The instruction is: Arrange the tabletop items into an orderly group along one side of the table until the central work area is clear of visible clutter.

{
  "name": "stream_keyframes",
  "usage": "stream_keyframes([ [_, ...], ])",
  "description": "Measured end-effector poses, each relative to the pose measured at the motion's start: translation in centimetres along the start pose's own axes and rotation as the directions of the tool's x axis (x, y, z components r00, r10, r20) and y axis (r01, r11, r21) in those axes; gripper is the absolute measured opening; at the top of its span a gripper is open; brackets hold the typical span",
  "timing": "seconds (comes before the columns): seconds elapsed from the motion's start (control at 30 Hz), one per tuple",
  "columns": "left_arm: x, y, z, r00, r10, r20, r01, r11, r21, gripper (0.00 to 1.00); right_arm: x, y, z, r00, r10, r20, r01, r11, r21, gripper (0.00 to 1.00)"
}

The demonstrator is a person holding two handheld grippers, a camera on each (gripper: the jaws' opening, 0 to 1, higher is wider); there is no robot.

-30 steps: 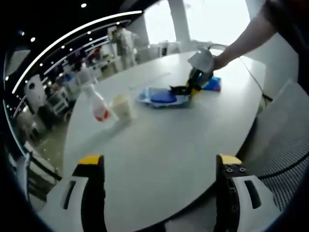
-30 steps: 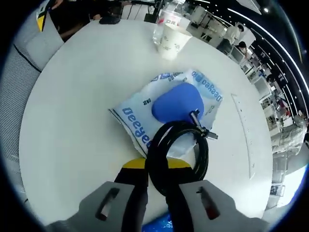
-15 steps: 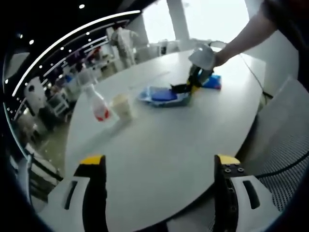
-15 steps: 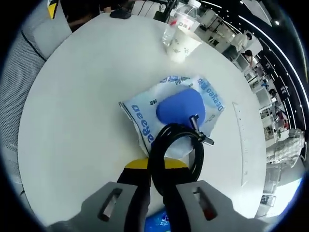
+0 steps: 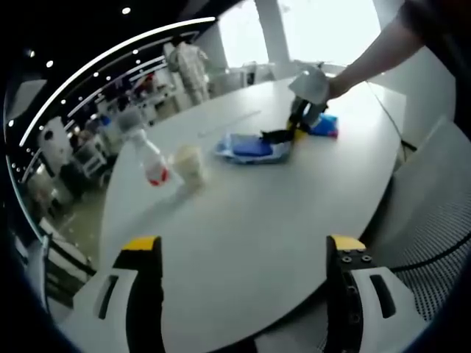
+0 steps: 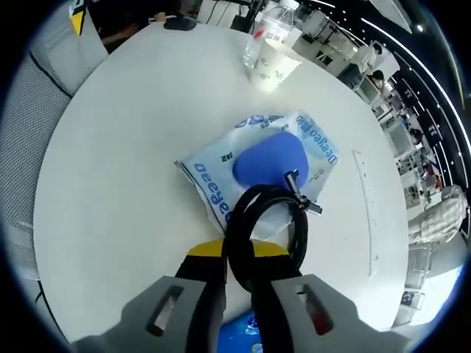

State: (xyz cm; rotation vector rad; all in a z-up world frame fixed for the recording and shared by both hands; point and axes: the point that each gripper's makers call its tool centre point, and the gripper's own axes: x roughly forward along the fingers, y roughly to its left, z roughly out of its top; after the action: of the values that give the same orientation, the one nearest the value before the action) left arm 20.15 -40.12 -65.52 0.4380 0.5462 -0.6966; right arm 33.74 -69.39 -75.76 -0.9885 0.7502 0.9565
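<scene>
- The right hand-held gripper (image 6: 237,276) pinches a coiled black cable (image 6: 268,220) between its yellow-tipped jaws, the coil hanging just above a white pouch (image 6: 254,173) with blue lettering.
- A blue oval object (image 6: 268,156) lies on the pouch, just beyond the coil; the cable's metal plug (image 6: 302,195) points off to the right in the right gripper view.
- The pouch lies flat near the middle of the round white counter (image 6: 125,169).
- Farther across the counter, a paper cup (image 6: 274,68) stands upright with a clear plastic bottle (image 6: 271,29) just behind it; the two look to be touching or nearly so.
- A blue packet (image 6: 239,342) peeks out at the near edge of the right gripper view, below the jaws.
- The left hand-held gripper (image 5: 243,254) hangs spread wide over the near edge of the counter (image 5: 243,228), nothing between its jaws.
- In the left gripper view the right hand-held gripper (image 5: 298,125) shows across the counter, held in a gloved hand (image 5: 313,84) over the pouch (image 5: 250,148), with the blue packet (image 5: 324,125) just beside it.
- The bottle (image 5: 147,158) and cup (image 5: 188,163) stand side by side to the left in that view, well apart from the pouch.
- A mesh chair (image 5: 434,213) sits at the counter's right edge.
- People in white stand in the bright room beyond; their detail is too blurred to read.
</scene>
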Motion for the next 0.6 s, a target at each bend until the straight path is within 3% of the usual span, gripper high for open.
stream_keyframes([
  [0.27,0.1,0.0,0.0,1.0,-0.002,-0.001,0.002,1.0,0.003,0.88,-0.7,-1.0,-0.1,1.0,0.0,0.023,-0.002,0.997,0.073,0.18],
  [0.6,0.1,-0.1,0.2,1.0,-0.005,0.006,0.005,1.0,-0.001,0.88,-1.1,-2.0,1.2,0.996,-0.028,0.089,0.01,0.98,0.2,0.2],
])
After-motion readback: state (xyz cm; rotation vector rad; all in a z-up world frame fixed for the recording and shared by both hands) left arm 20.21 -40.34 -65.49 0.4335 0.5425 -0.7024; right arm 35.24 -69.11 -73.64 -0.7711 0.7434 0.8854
